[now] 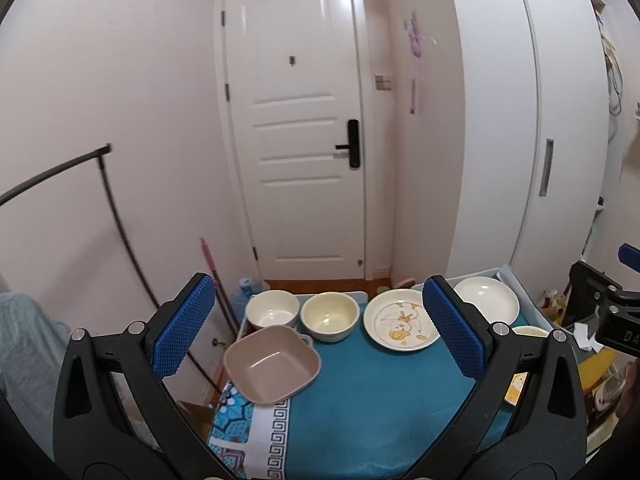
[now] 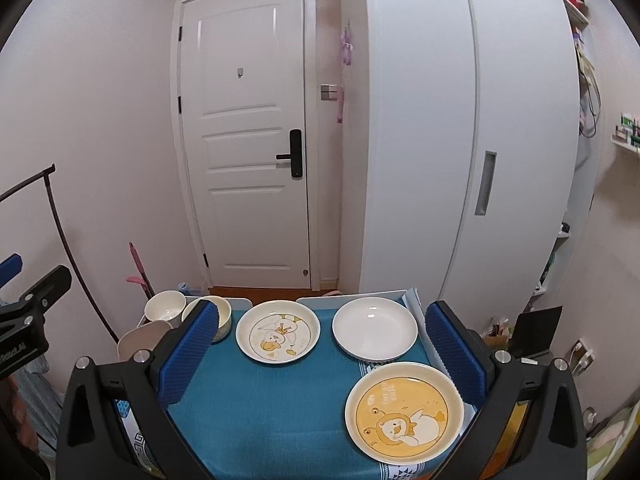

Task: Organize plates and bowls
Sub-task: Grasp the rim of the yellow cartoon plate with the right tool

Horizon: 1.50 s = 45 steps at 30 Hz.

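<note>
Both grippers spread wide and empty above the blue cloth (image 2: 272, 400); no dish touched yet.

The left gripper (image 1: 320, 328) hangs over the bowls: the pink square bowl (image 1: 272, 364) lies nearest, low and left of it, two cream round bowls (image 1: 330, 316) behind. The right gripper (image 2: 322, 350) is nearer the plates: the yellow duck plate (image 2: 404, 412) sits just ahead, right of centre, the plain white plate (image 2: 375, 328) and pale duck plate (image 2: 278, 332) beyond. All sit upright, apart, unstacked.
</note>
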### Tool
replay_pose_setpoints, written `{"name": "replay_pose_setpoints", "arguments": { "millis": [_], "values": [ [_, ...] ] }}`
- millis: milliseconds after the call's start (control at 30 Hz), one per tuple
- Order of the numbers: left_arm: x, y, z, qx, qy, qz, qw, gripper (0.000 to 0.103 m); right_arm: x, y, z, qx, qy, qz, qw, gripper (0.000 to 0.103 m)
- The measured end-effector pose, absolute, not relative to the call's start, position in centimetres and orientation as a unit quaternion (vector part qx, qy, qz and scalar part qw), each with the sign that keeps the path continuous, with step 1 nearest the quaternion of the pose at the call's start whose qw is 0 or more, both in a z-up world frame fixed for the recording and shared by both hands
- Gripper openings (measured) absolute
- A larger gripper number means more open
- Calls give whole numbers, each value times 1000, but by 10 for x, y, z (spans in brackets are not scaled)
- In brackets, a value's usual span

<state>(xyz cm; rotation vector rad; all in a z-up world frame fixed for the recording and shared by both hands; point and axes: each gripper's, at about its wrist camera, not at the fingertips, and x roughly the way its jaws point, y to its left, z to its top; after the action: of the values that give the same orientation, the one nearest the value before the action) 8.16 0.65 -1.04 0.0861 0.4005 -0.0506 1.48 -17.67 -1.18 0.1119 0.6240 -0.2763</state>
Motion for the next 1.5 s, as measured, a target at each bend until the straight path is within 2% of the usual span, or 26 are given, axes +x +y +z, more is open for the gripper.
{"name": "replay_pose_setpoints", "arguments": {
  "millis": [300,667,900,1000,1167,1233,1267,1367,1467,1500],
  "values": [
    [142,-42,-41,48,258,-129,956,103,1,-249,-60,96,373,-186,904,103],
    [188,-158,-172,96,426,-193,879,103,-11,-358,-174,228,490,-129,832,103],
    [194,-216,-255,76,527,-197,823,102,-3,-407,-247,253,559,-56,788,81],
    [195,-231,-279,67,552,-187,810,94,4,-424,-271,259,579,-23,772,66],
    [194,-243,-313,48,586,-162,793,68,15,-440,-294,249,597,25,762,47],
    [192,-244,-318,39,590,-156,791,57,19,-442,-298,236,601,40,763,34],
    [191,-245,-320,35,591,-154,791,48,20,-443,-299,232,602,46,763,33],
    [189,-246,-329,23,594,-156,789,29,24,-445,-302,218,606,58,763,21],
    [187,-249,-333,12,592,-166,788,20,26,-446,-305,204,609,64,763,15],
    [185,-251,-334,18,591,-164,790,20,28,-446,-306,205,611,66,762,15]
  ]
}}
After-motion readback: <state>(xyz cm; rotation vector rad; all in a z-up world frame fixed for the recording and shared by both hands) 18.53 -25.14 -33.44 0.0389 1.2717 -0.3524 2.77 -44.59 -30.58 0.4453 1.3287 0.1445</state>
